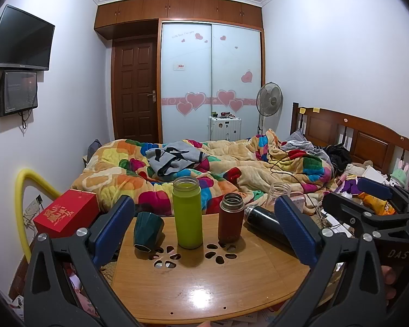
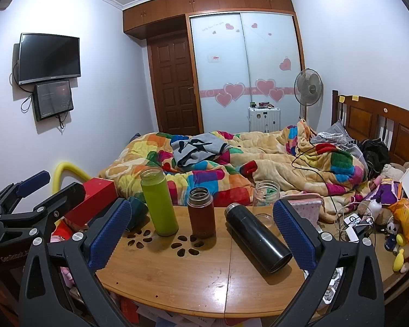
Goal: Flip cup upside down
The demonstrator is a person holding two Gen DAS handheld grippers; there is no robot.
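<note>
On the wooden table [image 1: 204, 286] stand an open lime green bottle [image 1: 187, 212], an open brown flask [image 1: 231, 217] and a dark green faceted cup [image 1: 147, 231], tilted toward the table's left edge. A black flask [image 2: 259, 241] lies on its side at the right. A clear glass jar [image 2: 265, 197] stands behind it. My left gripper [image 1: 201, 231] is open and empty, held before the bottles. My right gripper [image 2: 201, 237] is open and empty, with the brown flask and the black flask between its fingers in view. The right gripper also shows in the left wrist view [image 1: 368, 204], and the left gripper in the right wrist view [image 2: 27, 190].
A red box [image 1: 65, 214] sits left of the table by a yellow tube [image 1: 27, 185]. A bed with a colourful quilt [image 1: 204, 169] lies behind. Snack bags, toys and cables [image 2: 381, 218] crowd the right side.
</note>
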